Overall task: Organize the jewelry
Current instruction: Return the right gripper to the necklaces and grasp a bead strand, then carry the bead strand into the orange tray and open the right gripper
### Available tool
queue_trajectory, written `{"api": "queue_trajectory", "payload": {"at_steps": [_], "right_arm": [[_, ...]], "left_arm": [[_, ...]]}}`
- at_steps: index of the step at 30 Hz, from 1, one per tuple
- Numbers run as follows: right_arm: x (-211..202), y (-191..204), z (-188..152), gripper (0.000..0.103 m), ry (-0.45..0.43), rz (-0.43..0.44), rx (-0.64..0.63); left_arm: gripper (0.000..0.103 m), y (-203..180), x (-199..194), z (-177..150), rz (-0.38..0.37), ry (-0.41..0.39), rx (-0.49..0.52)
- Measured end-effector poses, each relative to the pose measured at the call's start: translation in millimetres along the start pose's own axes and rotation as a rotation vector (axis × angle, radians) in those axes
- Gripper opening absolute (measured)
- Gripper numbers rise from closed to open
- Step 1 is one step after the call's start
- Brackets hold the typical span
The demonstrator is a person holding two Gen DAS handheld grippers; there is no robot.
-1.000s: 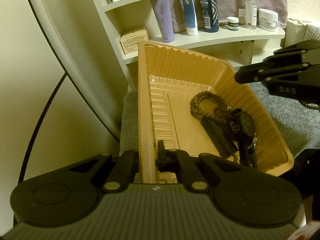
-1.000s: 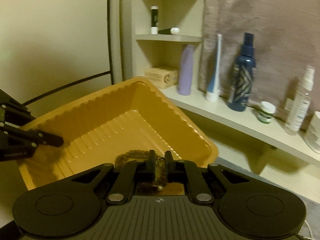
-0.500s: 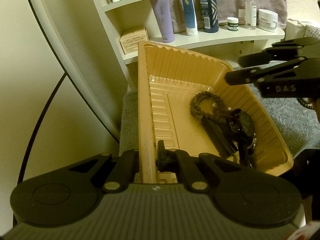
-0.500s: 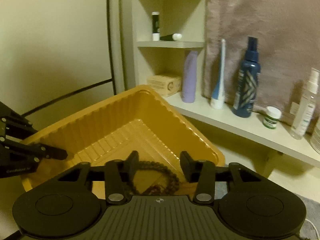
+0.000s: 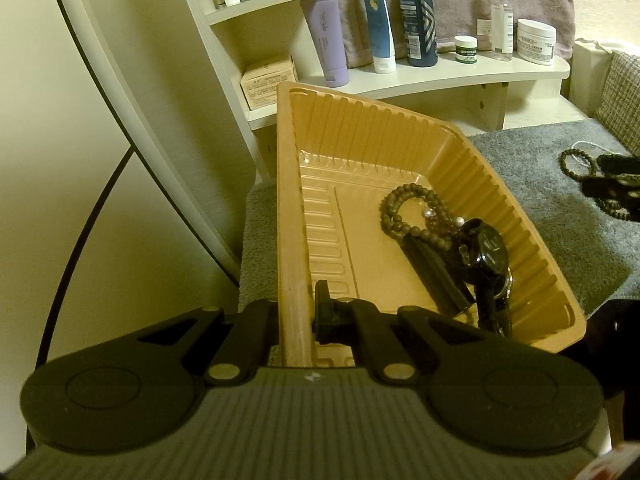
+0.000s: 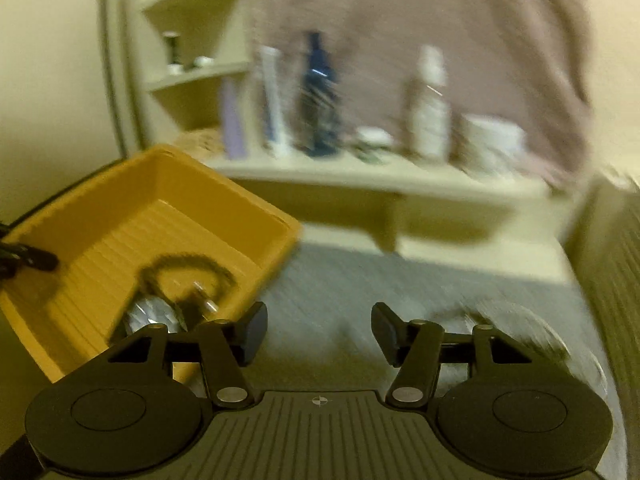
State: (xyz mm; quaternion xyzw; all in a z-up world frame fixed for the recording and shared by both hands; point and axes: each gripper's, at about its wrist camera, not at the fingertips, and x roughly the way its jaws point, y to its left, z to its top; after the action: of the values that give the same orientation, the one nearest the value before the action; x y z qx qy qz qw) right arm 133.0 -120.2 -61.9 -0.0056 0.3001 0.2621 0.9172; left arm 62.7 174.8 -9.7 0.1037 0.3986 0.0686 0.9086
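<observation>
Pinched tight on the near rim of the orange tray, the left gripper holds it tilted on the grey mat. Inside lie the wooden bead bracelet and the black watch, joined since a second ago by a pearl-tipped piece the right gripper dropped. That gripper has swung out over the mat (this view is blurred), its jaws opening and empty. The remaining bracelets likely come next.
</observation>
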Motion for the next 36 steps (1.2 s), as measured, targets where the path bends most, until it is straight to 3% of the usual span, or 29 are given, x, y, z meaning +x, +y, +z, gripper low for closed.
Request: {"api": "queue_trajectory", "payload": {"at_steps": [8,12,18,20,21,31,36], "right_arm": [[-30.7,-56.2,-28.9,0.058,0.036,-0.164,0.104],[-38.7,-71.7,-35.3,0.058,0.028,-0.178,0.121],[-17.7,-71.6,-22.6,0.056,0.031,-0.167,0.072],[-5.8,-67.5,-16.7,0.042,0.038,-0.146,0.031],[0.6,-65.6,-14.4,0.039,0.041,-0.134,0.011],[61.4,-54.0,5.4,0.021,0.115,-0.059,-0.139],[79.5,-47.2,3.5,0.017,0.167,-0.078,-0.18]], "left_arm": [[0.003,0.0,-0.5,0.4,0.003,0.0,0.002],[0.003,0.0,-1.0,0.5,0.003,0.001,0.001],[0.003,1.4,-0.6,0.7,0.002,0.003,0.0],[0.003,1.6,-0.3,0.8,0.001,0.004,-0.001],[0.003,1.3,-0.1,0.7,0.002,0.003,0.0],[0.003,1.1,1.3,0.5,0.006,0.009,-0.002],[0.003,0.9,2.2,0.3,0.005,0.009,-0.003]]}}
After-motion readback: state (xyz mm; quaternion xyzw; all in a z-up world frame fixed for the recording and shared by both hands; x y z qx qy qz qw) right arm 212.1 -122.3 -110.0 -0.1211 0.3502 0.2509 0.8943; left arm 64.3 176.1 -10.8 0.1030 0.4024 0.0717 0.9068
